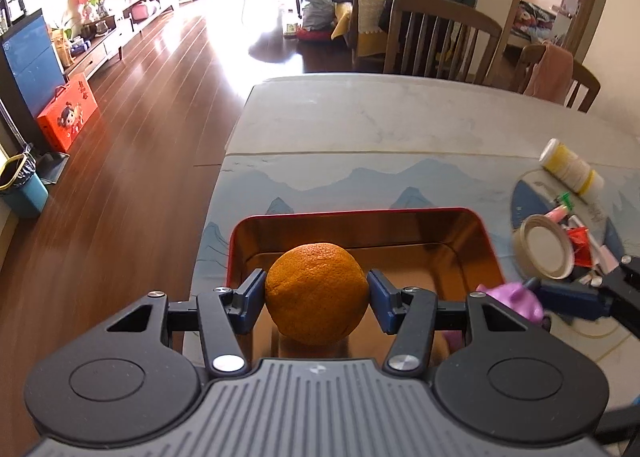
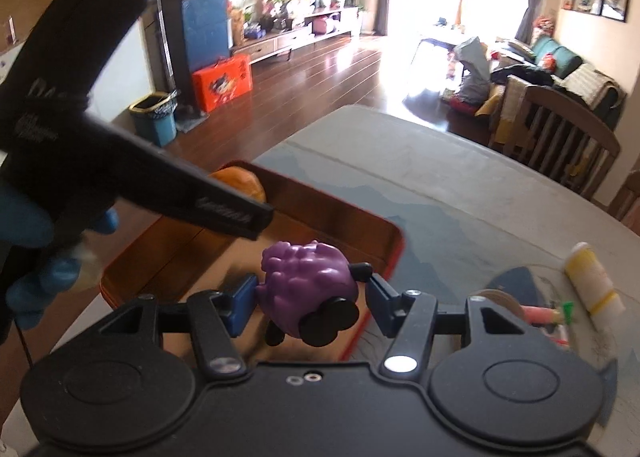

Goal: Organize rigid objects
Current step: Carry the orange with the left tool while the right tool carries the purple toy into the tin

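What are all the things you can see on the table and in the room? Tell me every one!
orange: one, orange, held over the tin's near end
purple toy: one, purple with black parts, held over the tin's right edge
tin: one, red outside and gold inside, open, on the table's near left part
bottle: one, white and yellow, lying on the table at the right
tape roll: one, beige, right of the tin
table: one, pale grey with blue mountain print
chairs: two, brown wood, behind the table
bin: one, blue, on the floor at the left
left gripper: one, black, jaws shut on the orange
right gripper: one, black, jaws shut on the purple toy
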`<state>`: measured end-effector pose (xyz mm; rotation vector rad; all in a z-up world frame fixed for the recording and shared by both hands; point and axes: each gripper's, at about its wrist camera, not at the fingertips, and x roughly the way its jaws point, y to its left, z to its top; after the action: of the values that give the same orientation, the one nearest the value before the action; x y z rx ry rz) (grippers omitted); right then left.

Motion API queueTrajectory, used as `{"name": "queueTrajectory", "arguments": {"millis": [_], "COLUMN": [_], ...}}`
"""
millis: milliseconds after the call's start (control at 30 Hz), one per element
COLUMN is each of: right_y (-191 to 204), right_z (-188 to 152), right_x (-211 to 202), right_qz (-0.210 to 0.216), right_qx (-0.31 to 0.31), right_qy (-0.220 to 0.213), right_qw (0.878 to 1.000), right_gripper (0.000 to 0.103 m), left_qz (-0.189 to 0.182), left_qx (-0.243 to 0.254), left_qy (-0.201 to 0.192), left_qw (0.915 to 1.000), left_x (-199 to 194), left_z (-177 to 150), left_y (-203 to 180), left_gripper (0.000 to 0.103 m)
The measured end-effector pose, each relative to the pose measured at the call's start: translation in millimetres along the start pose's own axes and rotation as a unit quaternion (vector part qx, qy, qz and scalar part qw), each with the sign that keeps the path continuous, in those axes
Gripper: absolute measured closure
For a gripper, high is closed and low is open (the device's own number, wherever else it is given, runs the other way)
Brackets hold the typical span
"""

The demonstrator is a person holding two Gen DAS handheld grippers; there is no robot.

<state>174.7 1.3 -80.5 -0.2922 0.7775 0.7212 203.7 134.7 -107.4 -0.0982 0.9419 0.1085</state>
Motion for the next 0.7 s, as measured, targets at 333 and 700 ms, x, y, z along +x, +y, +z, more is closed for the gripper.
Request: {"name": "queueTrajectory", "arguments": {"millis": [333, 700], "right_y": [31, 37], "right_z": [5, 0], "right_x": [35, 50], "right_qz": [0.054, 0.06], "right_qx": [0.001, 0.001], "right_qy": [0.042, 0.058], "right_qw": [0.998, 0.996], "right_gripper": [0.046, 0.045], "left_qz": [-0.02, -0.026], "left_qx": [0.014, 0.029], "left_qy": [0.025, 0.034], "left_qw": [0.9994, 0.9987], "left_x": [27, 40], "left_z": [3, 1], "left_y": [6, 6], "left_gripper": [0.049, 0.049]}}
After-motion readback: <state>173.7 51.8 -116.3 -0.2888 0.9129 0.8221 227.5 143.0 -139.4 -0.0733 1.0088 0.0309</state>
